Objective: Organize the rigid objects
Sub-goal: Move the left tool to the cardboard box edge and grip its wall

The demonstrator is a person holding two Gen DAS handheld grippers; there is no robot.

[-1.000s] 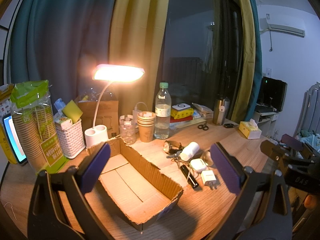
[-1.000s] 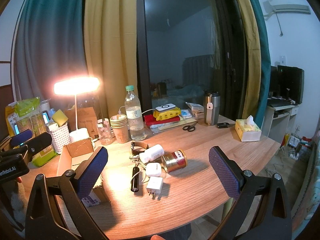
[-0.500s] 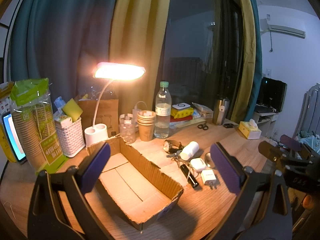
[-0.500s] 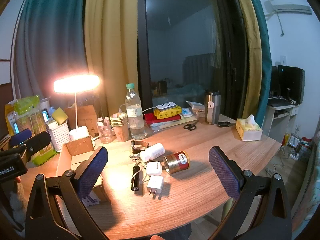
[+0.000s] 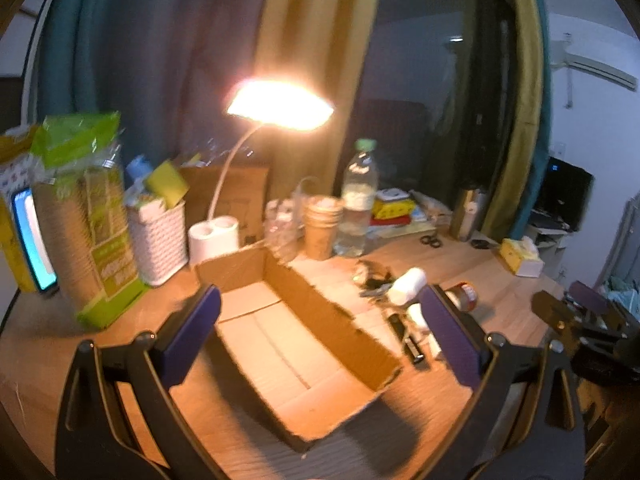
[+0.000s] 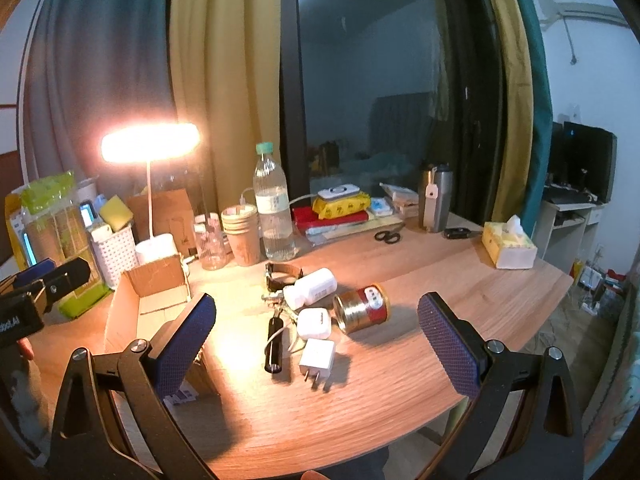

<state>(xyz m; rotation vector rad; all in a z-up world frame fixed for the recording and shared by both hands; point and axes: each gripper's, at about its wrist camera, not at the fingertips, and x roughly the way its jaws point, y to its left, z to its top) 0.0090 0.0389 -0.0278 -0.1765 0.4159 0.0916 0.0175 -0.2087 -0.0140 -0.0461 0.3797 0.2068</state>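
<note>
An open, empty cardboard box lies on the wooden desk; it also shows in the right wrist view. To its right lies a cluster: a gold and red can on its side, a white pill bottle, a white charger plug, a white adapter, a black flashlight, a watch and keys. My left gripper is open and empty above the box. My right gripper is open and empty, in front of the cluster.
A lit desk lamp, water bottle, stacked paper cups, white basket and cup packs line the back. Books, a steel tumbler, scissors and a tissue box stand to the right.
My left gripper has swung left and closer over the box; its view is blurred by motion. My right gripper has edged slightly toward the cluster. Both stay open.
</note>
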